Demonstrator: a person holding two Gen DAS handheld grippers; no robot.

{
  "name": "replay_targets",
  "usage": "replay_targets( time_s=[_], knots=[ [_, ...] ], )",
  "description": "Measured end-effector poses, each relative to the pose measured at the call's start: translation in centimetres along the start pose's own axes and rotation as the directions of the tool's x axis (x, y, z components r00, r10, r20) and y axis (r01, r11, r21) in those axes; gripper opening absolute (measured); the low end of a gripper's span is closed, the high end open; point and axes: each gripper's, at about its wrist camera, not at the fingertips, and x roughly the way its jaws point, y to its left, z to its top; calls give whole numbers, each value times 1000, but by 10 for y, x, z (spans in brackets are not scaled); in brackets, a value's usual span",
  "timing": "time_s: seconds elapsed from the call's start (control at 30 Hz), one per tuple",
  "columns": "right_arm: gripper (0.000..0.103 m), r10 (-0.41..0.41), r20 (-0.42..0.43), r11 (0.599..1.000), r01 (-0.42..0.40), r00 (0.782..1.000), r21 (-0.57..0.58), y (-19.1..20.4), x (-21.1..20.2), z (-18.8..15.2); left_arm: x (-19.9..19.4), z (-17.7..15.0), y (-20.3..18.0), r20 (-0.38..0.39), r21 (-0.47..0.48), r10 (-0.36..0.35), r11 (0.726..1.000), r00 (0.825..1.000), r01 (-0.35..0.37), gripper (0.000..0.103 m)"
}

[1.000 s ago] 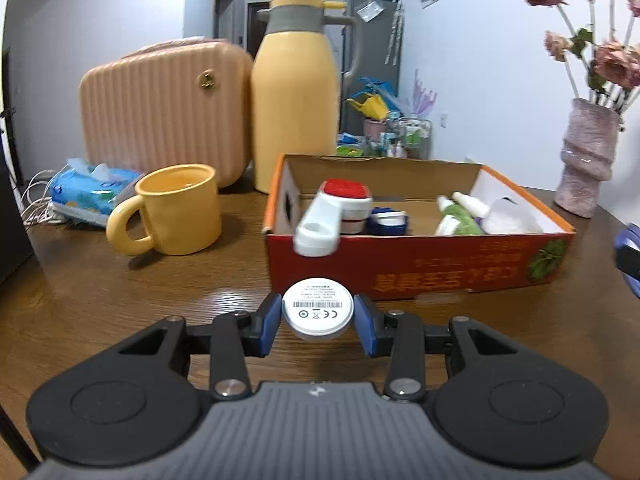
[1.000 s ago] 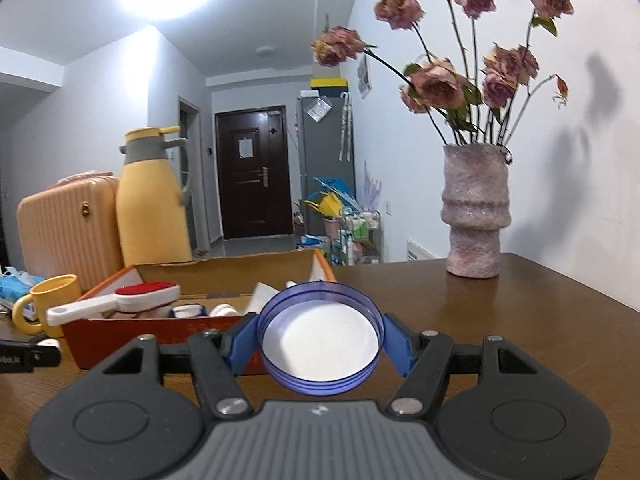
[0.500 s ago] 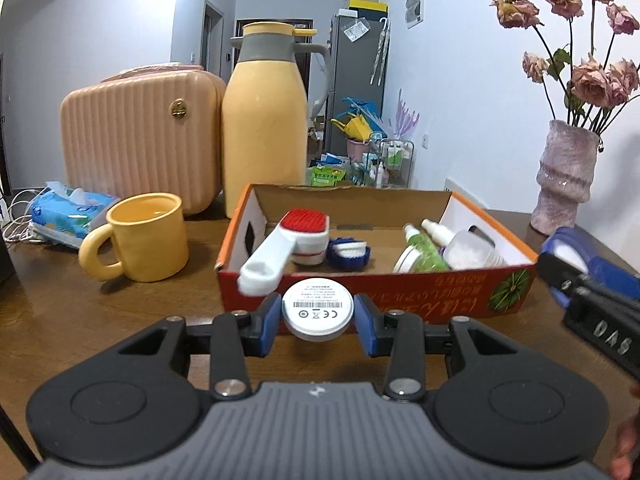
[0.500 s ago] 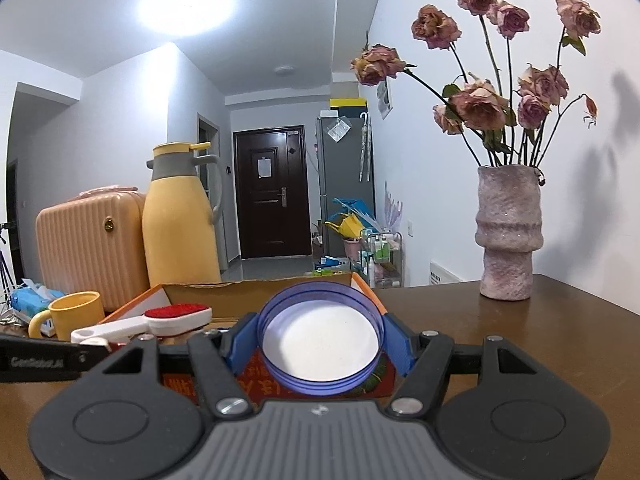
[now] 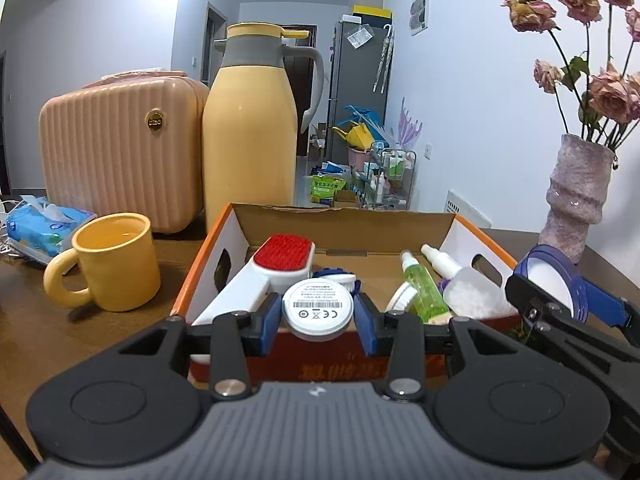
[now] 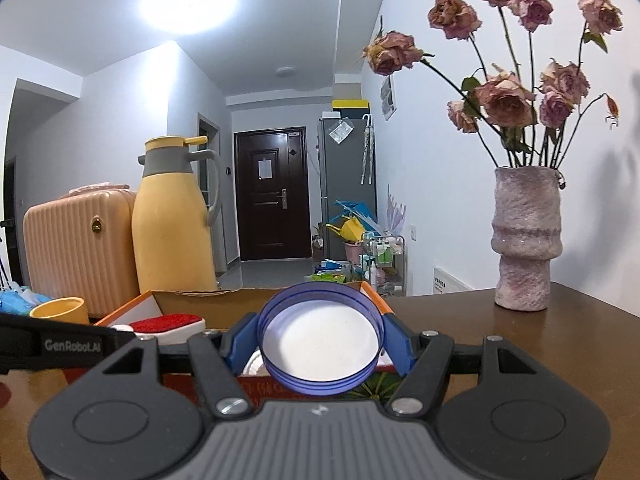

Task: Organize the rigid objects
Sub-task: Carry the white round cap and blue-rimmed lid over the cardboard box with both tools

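The left tool (image 5: 318, 312) clamps a white disc (image 5: 317, 307) with a grey printed label, above the box (image 5: 460, 224) front wall. At 3 o'clock, the right tool (image 6: 320, 340) grips a blue, white-lined lid (image 6: 320, 338).

two wrist fisheyes, close, level-forward, sharing the cardboard box (image 5: 344, 224)

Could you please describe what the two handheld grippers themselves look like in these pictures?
Both look alike. The left gripper has a ribbed grey body, black linkage arms with silver screws, two round black discs at the sides and blue finger pads. The right gripper is built the same, with a small white logo on its body. The black bar at that view's left edge reads GenRobot.AI. No cables or sleeves show.
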Motion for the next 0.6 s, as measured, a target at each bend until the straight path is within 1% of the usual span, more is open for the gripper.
replay_targets(
  time_s=[0.3, 0.6],
  knots=[
    [65, -2, 1, 1000, 2, 1000, -8, 3, 34, 6, 32, 16, -2, 8, -10, 6, 1000, 1000, -6, 40],
    [65, -20, -24, 1000, 20, 1000, -10, 0, 70, 9, 60, 27, -6, 15, 0, 11, 1000, 1000, -11, 40]
  ],
)
